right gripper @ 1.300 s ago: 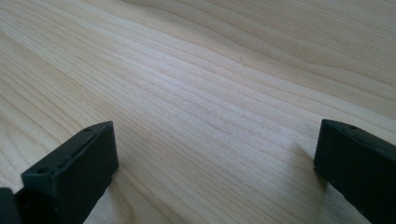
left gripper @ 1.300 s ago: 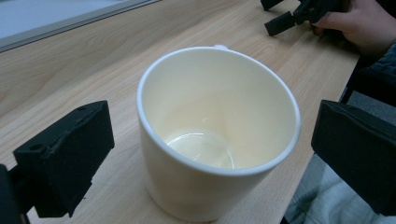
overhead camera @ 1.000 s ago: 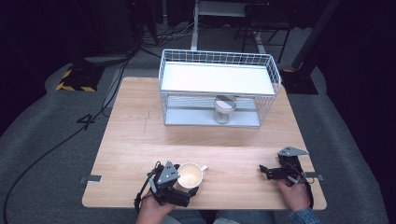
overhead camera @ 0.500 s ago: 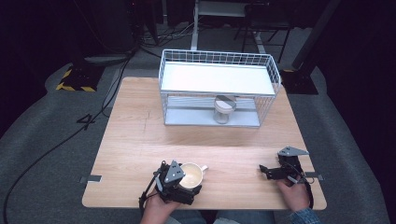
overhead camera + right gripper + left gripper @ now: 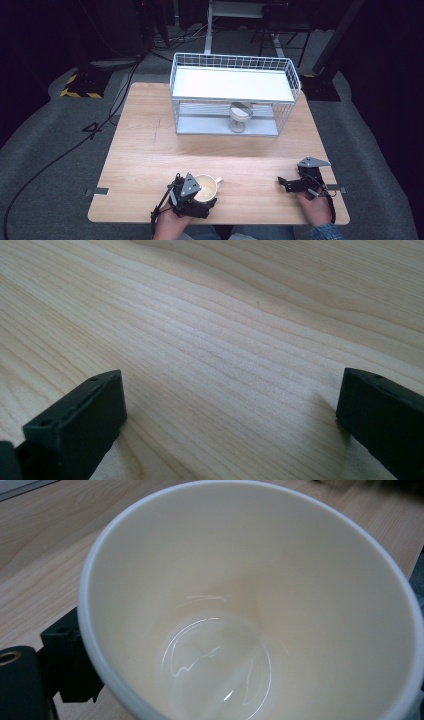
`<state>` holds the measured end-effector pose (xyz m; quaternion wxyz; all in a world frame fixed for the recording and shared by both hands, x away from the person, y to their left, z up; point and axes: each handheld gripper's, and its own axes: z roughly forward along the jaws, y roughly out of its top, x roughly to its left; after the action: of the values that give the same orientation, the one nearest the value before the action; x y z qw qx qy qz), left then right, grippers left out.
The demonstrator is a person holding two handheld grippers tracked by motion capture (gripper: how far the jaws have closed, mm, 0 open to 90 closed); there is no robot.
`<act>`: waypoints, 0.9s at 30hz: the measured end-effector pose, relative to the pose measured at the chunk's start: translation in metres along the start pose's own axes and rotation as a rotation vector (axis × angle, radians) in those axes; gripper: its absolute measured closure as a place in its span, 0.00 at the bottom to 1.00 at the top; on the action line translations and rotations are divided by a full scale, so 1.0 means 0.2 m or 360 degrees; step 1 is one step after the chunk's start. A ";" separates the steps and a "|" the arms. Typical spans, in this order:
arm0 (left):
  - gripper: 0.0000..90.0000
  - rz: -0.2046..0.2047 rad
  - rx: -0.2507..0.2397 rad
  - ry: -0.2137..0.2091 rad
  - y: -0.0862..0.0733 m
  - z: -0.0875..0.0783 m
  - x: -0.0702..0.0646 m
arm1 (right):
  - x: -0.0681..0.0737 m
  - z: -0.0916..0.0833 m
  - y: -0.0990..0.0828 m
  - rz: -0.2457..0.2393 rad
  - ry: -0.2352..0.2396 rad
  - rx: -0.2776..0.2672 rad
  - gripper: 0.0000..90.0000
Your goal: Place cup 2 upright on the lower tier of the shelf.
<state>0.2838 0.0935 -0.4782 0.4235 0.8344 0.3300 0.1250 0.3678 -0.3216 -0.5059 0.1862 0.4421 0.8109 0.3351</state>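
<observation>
High view: my left tool (image 5: 192,192) holds a cream mug (image 5: 206,187) at the table's (image 5: 150,150) near edge.
Over the last second the mug has shifted slightly rightward, jaws clamped on its rim; I judge transport beginning. My right tool (image 5: 292,183) rests gaping and empty.

The counter (image 5: 150,145) is pale blond wood with fine grain lines running along it. The mug (image 5: 206,187) is cream inside with a whiter rim. Each hand-held gripper, left (image 5: 200,199) and right (image 5: 284,183), is black with a grey plate on top. The wire basket (image 5: 235,80) is white, its shelf white too. The floor (image 5: 45,150) is grey, with a yellow-and-black striped block (image 5: 79,87) at the far left.
</observation>
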 end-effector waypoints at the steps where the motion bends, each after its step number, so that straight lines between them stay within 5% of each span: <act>1: 0.09 -0.0002 -0.0004 -0.0002 0.00 0.00 0.00 | 0.00 0.00 0.00 0.0000 0.0000 0.0000 0.00; 27: 0.10 -0.0013 0.0024 -0.0026 0.03 -0.03 -0.01 | 0.00 0.00 0.00 0.0001 0.0000 0.0000 0.00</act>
<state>0.2828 0.0936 -0.4703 0.4204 0.8371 0.3309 0.1141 0.3679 -0.3216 -0.5059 0.1862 0.4424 0.8108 0.3350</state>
